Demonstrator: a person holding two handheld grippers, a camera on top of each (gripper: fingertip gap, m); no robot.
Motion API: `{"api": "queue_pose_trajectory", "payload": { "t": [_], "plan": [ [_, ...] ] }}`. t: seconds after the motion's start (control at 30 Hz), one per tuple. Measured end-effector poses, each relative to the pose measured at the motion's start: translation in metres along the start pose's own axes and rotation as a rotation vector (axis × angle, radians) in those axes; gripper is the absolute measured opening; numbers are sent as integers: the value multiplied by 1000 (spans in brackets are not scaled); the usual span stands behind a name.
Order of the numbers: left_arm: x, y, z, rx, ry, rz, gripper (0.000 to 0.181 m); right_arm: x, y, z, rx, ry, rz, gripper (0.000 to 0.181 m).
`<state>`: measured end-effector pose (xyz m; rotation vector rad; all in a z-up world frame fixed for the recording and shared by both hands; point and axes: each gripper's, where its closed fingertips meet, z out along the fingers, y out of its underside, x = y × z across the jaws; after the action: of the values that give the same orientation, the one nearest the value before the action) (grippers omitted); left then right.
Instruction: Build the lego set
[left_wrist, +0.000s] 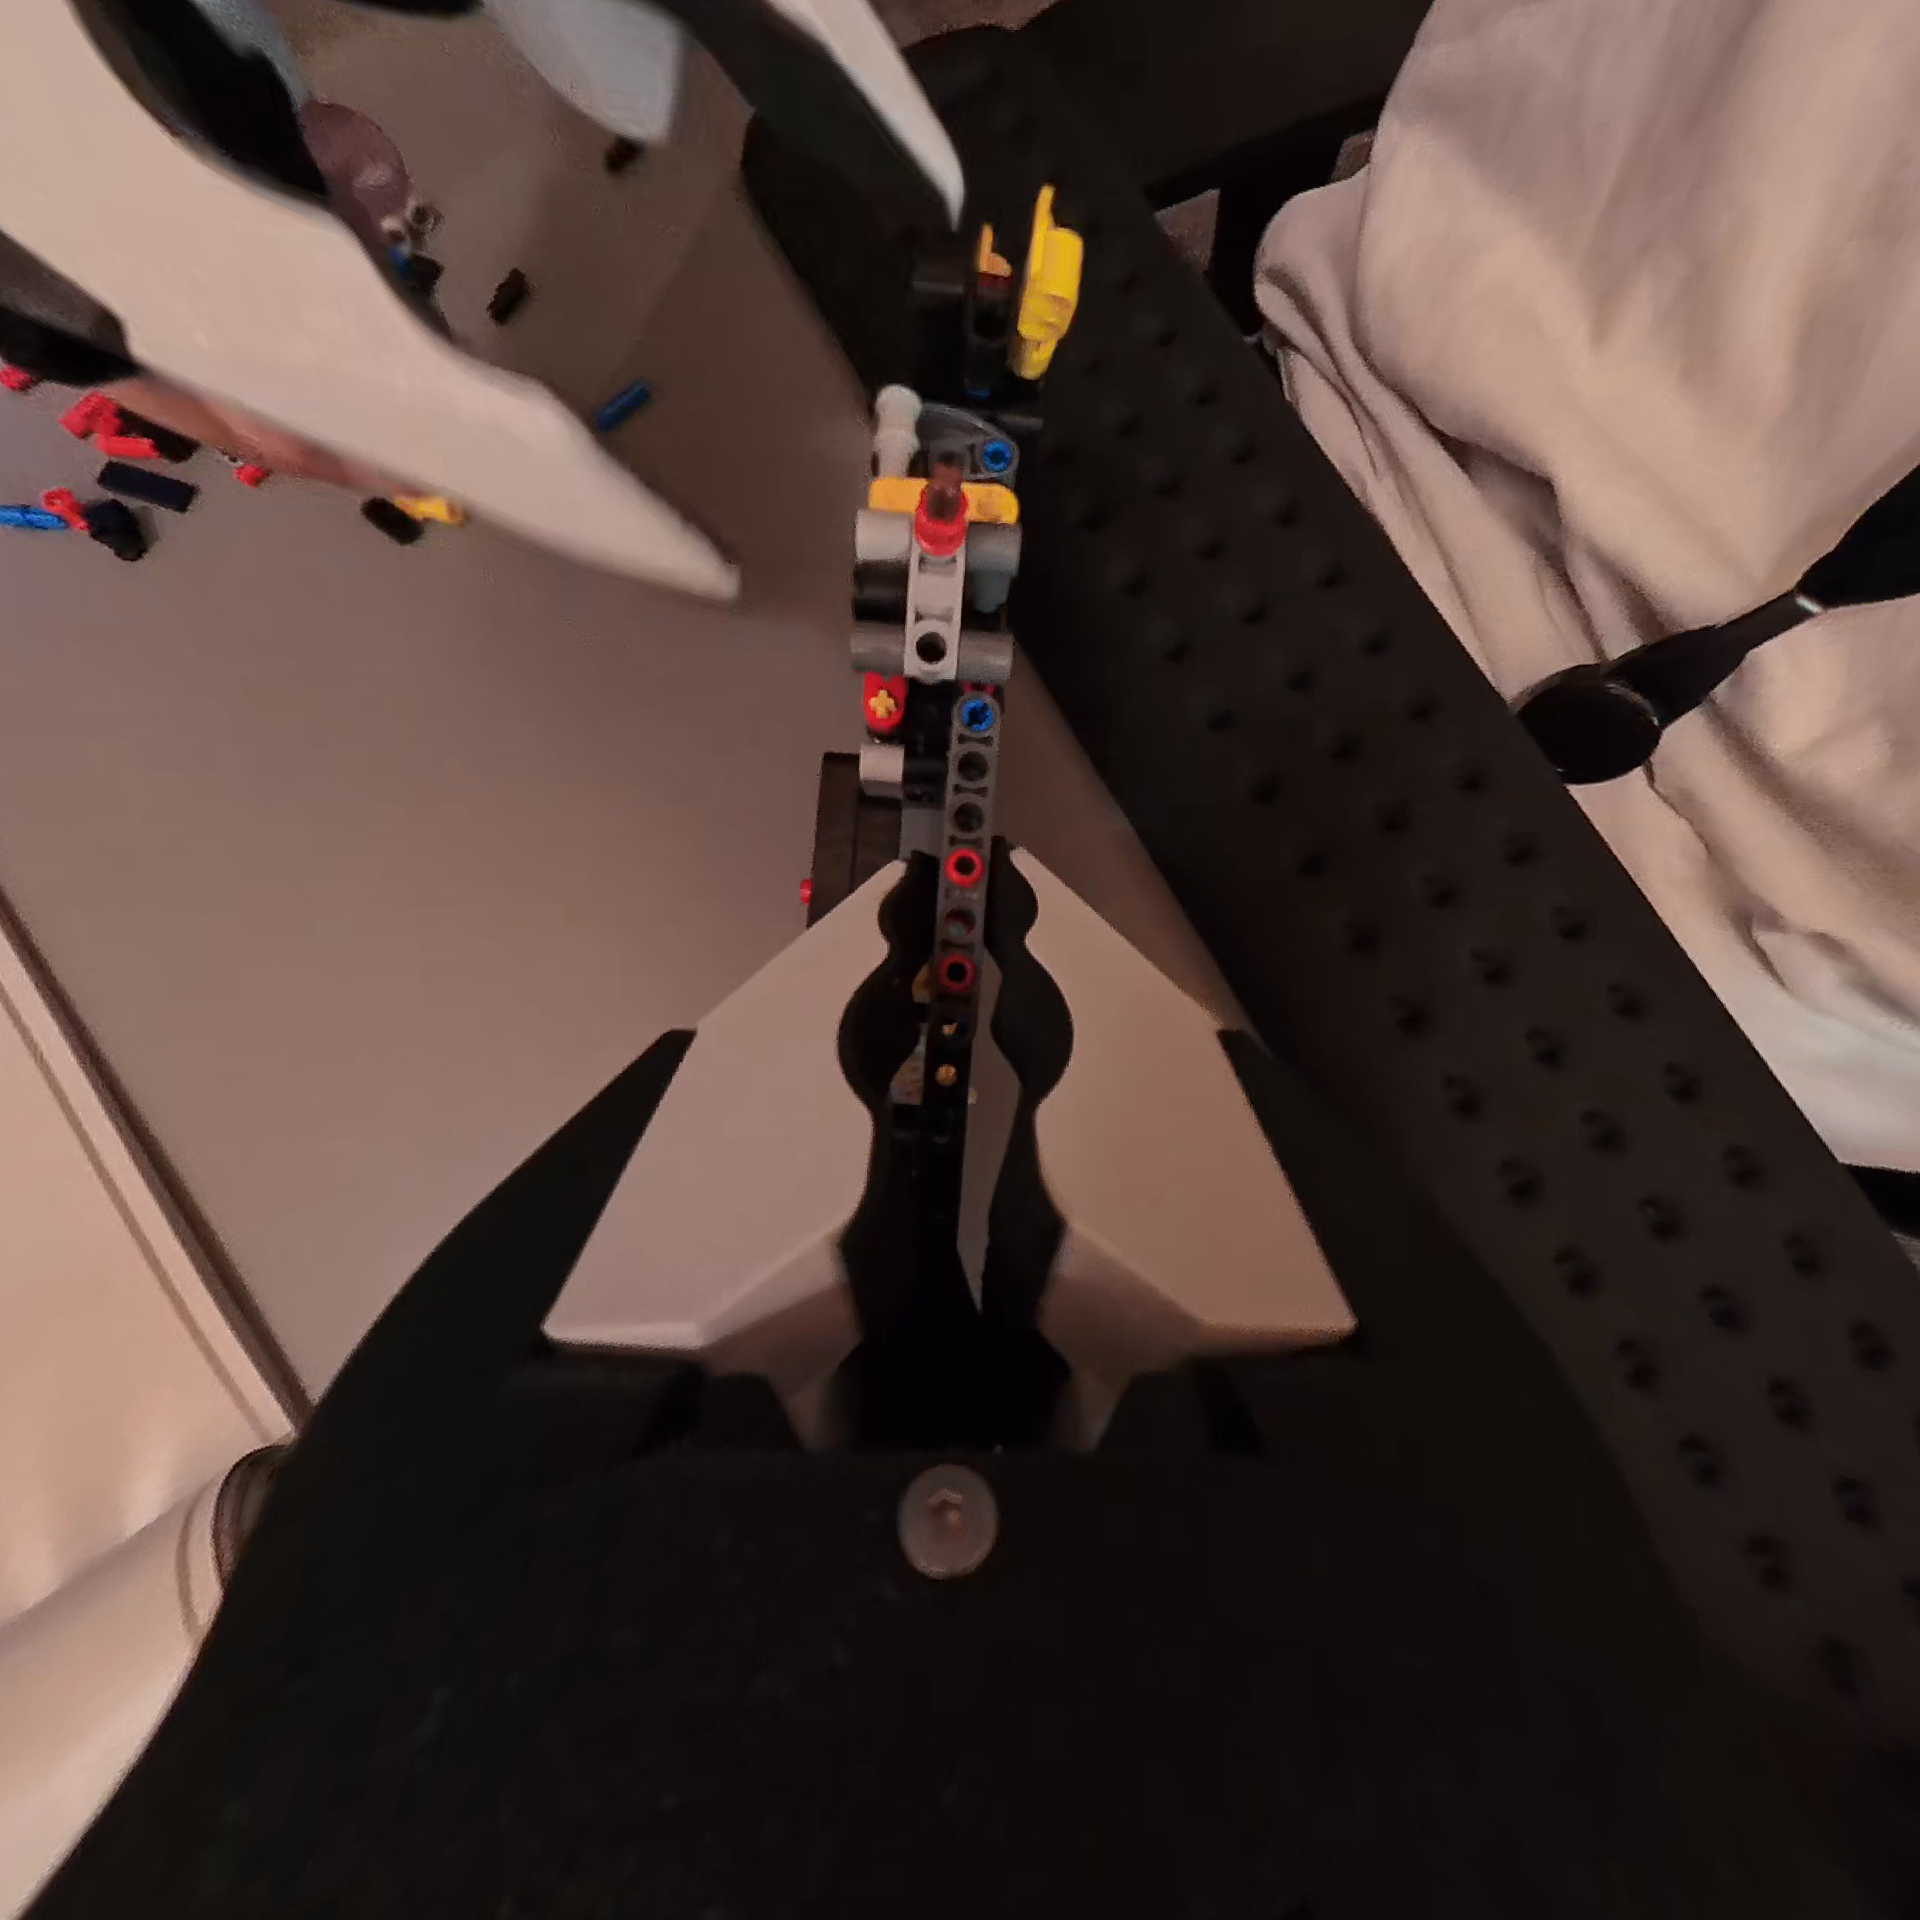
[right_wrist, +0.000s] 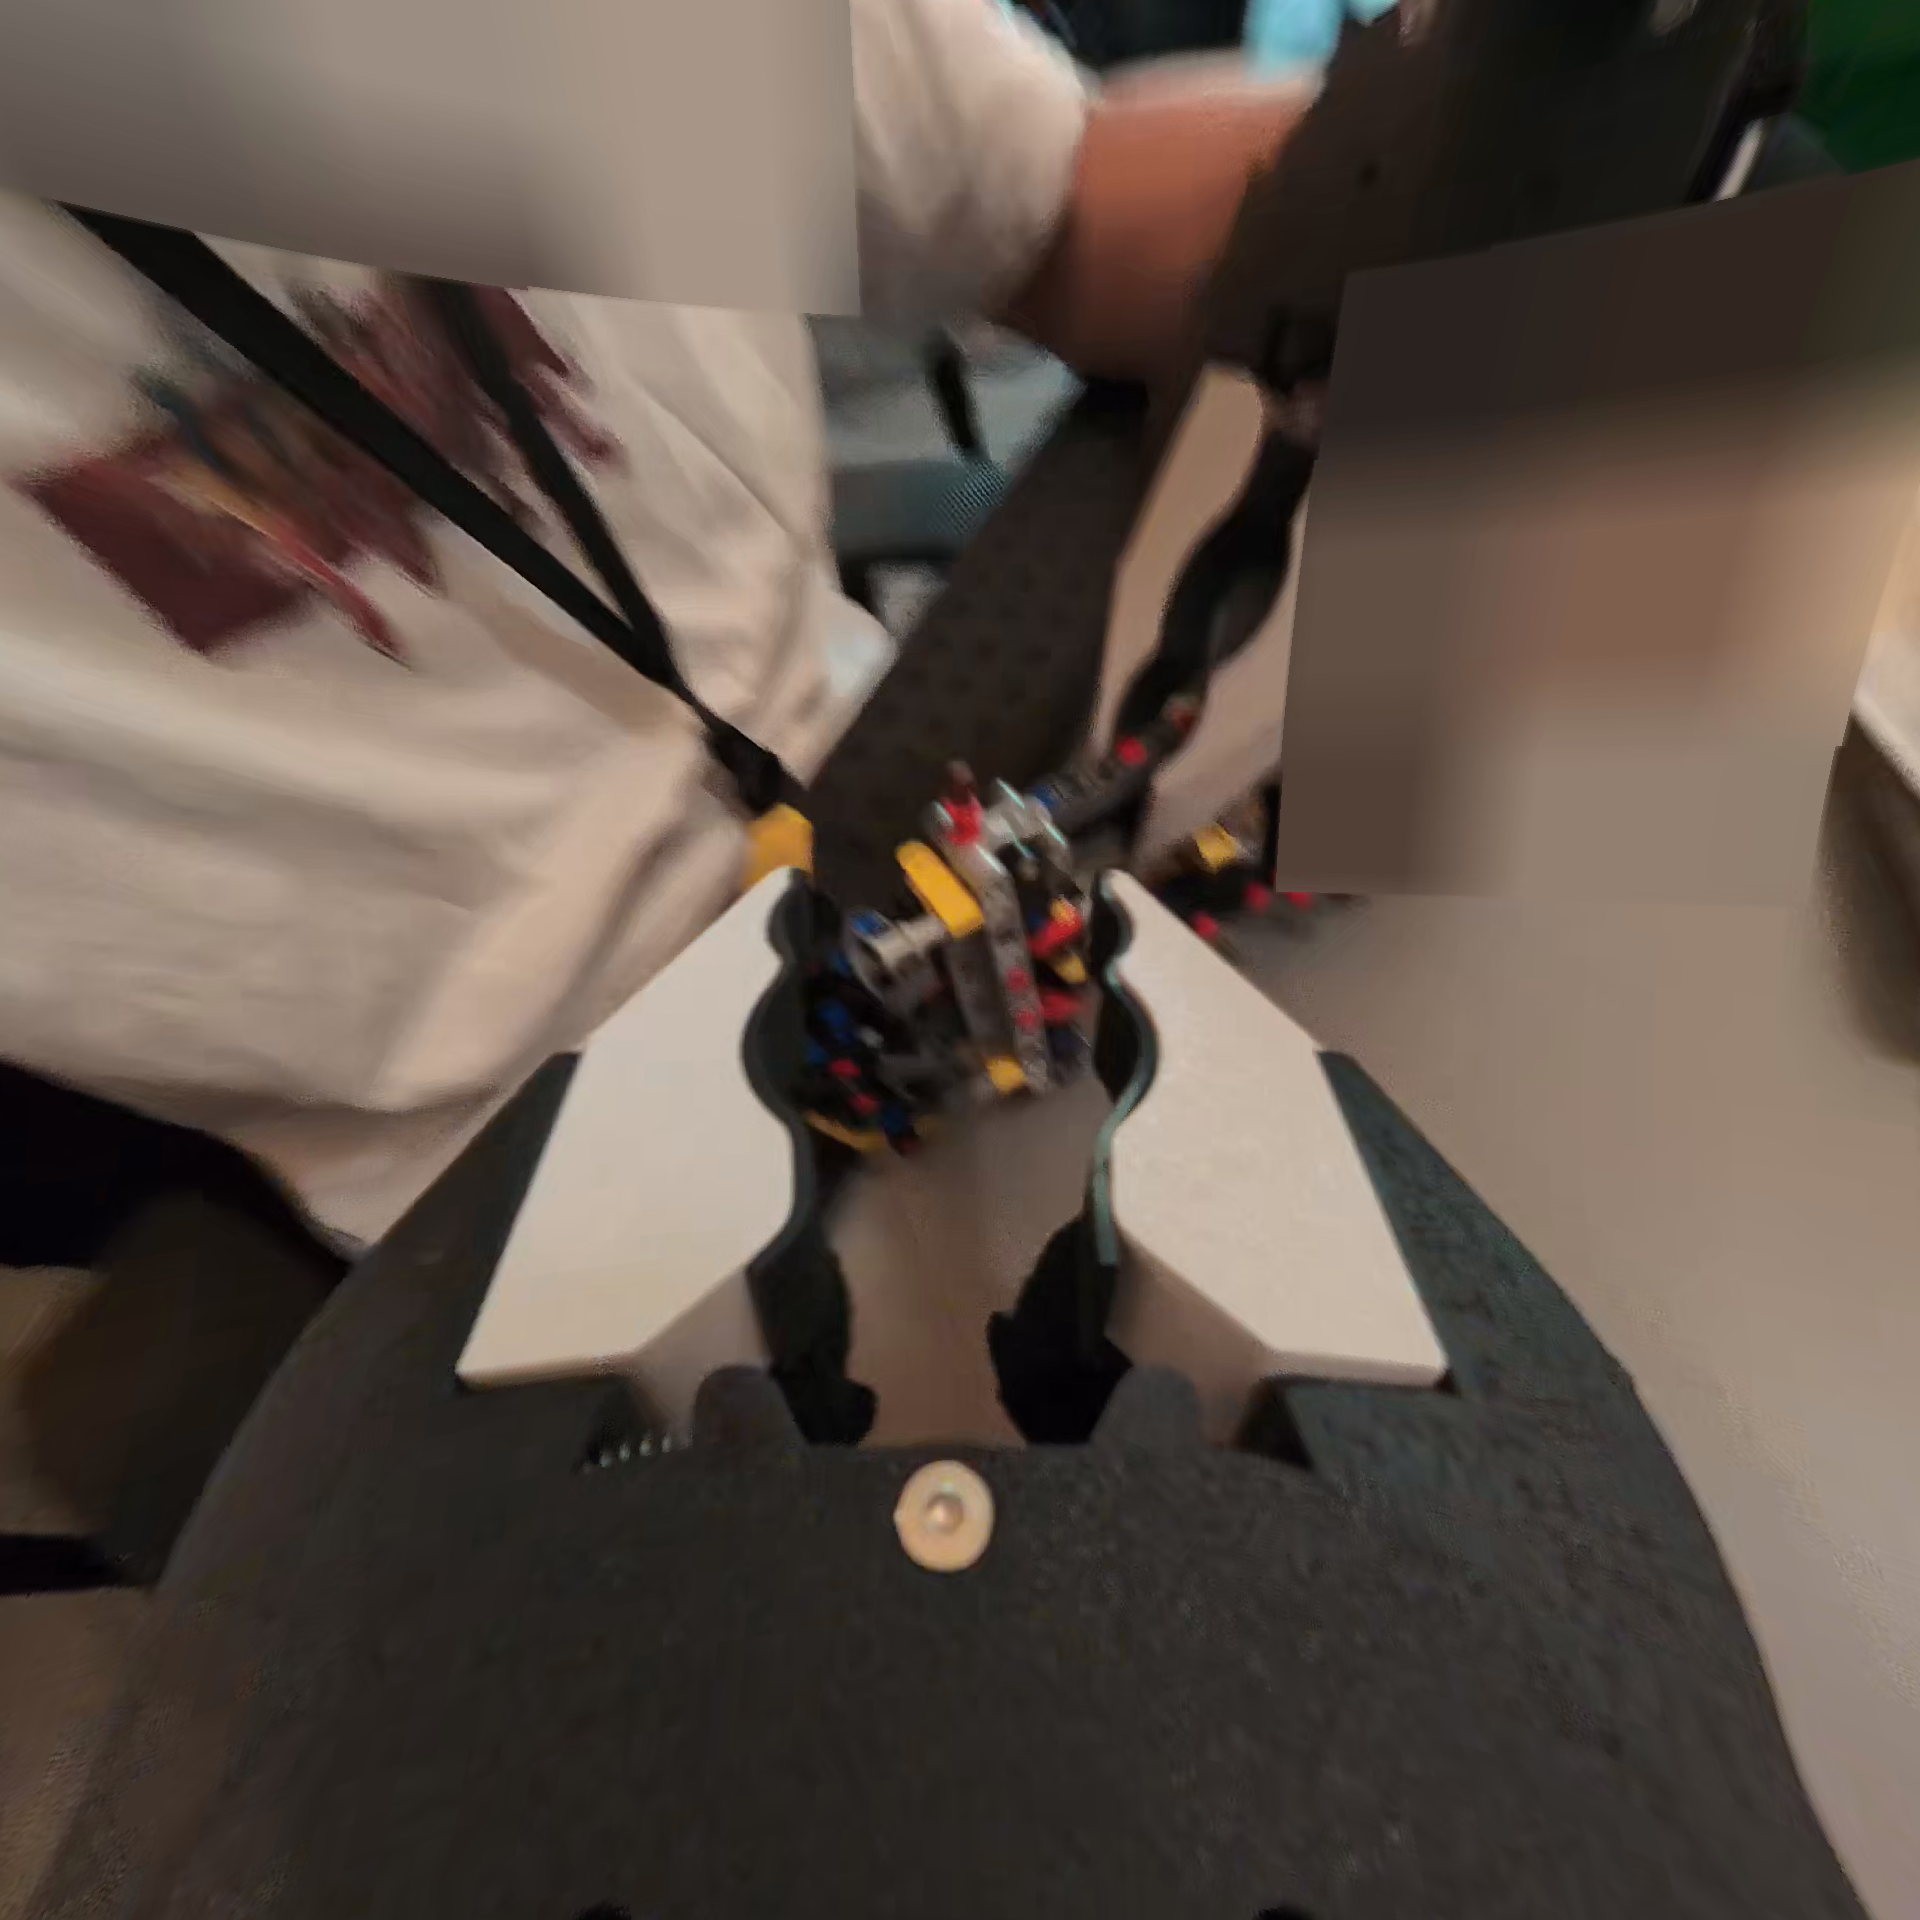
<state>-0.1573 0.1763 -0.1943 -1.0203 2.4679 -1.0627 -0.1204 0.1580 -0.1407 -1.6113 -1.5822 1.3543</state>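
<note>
Multicoloured lego assembly (left_wrist: 940, 665) clamped upright, partly built.

Worktop (left_wrist: 416, 790): bare stretch left of lego assembly (left_wrist: 935, 623), passable. Loose pieces (left_wrist: 114, 457) clutter far left. Right tongs (left_wrist: 831, 156) crowd assembly's far end. Perforated black strip (left_wrist: 1403, 831), person's shirt (left_wrist: 1610, 364) block right side.

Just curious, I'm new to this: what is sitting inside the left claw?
The left claw is shut on the lego model, gripping its dark grey holed beam with red pins. The beam's lower end is hidden between the black pads.
</note>
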Motion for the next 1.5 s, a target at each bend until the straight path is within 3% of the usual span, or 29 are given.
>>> {"api": "queue_pose_trajectory", "payload": {
  "t": [0.03,0.1,0.17,0.23,0.33,0.5,0.63,0.9,1.3,1.4,1.5],
  "plan": [
    [0,0,0,-1,3,3,7,-5,-12,-5,86,-76,41,42],
    [-4,0,0,7,-13,2,7,-4,-24,-13,192,-120,83,42],
    [-9,0,0,5,-23,-38,7,3,-32,-18,260,-46,110,44],
    [-16,-1,0,5,-52,-87,7,12,-35,-20,277,131,103,43],
    [-25,0,-1,8,-72,-156,7,19,-35,-34,252,515,53,41],
    [-31,0,-1,16,-69,-200,7,-11,-33,-66,338,950,33,44],
    [-30,0,0,14,-82,-192,7,-21,-4,-56,319,1031,182,46],
    [-32,0,0,16,-150,-178,8,-3,12,-31,136,1275,148,40],
    [-32,1,-3,3,-148,-216,6,-9,32,-52,296,1315,280,40],
    [-34,-10,-15,100,-133,-285,7,-18,22,-67,450,1302,275,41],
    [-37,-33,-40,284,-128,-358,7,-21,11,-82,556,1304,268,46]
  ]
}}
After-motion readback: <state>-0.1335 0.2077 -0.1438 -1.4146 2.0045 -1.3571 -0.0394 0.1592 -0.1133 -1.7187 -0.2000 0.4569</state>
